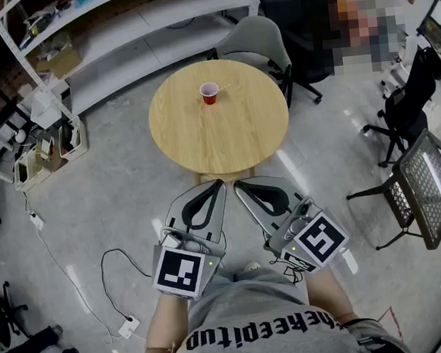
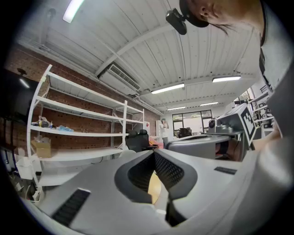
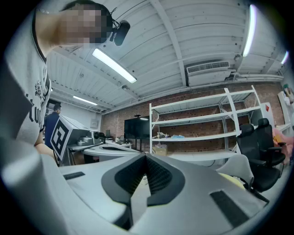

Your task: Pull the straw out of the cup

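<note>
The person's grey printed shirt [image 1: 266, 326] is filling the bottom edge of the head view. Just ahead of it the two grippers are hovering side by side over the concrete floor [image 1: 112, 182], near each other and well short of the desk.

The left claw [image 1: 220, 182] is pressing its tips together with nothing between them. The left gripper view shows only a slice of the wooden desk top through the loop behind the tips. The right claw [image 1: 236, 183] is likewise clamping shut on nothing, its tips meeting in the right gripper view. Both are pointing roughly level towards the desk.

White shelving [image 1: 114, 35] is running along the far brick wall. The round wooden desk [image 1: 224, 136] is standing in the middle of the floor, with a grey chair [image 1: 252, 41] tucked behind it and a mesh chair [image 1: 425, 187] standing well off to the right.

The red cup [image 1: 209, 93] is sitting upright near the desk's far edge, well apart from both claws. The straw [image 1: 222, 87] is showing only as a thin pale line that leans out over the cup's rim. Its long axis is slanting and its upper end is pointing towards the right of the head view. It is too small to tell more.
</note>
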The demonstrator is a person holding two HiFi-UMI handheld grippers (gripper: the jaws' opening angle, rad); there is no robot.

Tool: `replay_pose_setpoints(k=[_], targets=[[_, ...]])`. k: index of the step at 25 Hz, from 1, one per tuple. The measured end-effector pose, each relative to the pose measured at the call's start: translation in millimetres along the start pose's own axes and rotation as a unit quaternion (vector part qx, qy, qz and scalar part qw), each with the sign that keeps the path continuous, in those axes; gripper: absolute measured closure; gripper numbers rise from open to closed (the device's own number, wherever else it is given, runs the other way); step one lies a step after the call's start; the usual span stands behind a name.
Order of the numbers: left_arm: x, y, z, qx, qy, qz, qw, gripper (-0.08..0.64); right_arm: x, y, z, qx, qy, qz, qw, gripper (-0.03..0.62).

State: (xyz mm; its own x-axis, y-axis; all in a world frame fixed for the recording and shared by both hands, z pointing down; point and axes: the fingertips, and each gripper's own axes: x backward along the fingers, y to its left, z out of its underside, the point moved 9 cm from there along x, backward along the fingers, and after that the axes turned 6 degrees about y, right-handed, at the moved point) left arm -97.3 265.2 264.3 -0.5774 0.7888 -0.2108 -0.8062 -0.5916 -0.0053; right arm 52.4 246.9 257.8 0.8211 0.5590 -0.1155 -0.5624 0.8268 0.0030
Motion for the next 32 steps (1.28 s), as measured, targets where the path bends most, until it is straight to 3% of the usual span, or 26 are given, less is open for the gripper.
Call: replay_pose_setpoints(k=[19,27,32], targets=[[18,12,7,-0.003,0.001,0.016,0.9999,0.543,-8,27,2,-0.009,0.015,0.013,1.0,0.58],[28,26,17,-0.007,-0.002,0.031,0.9995,0.543,-15,38,5,0.003,0.008,0.059,0.998,0.577],[27,32,18,-0.008,0.001,0.037,0.9993,0.541,-18,37,4,-0.01,0.012,0.057,0.998,0.578]])
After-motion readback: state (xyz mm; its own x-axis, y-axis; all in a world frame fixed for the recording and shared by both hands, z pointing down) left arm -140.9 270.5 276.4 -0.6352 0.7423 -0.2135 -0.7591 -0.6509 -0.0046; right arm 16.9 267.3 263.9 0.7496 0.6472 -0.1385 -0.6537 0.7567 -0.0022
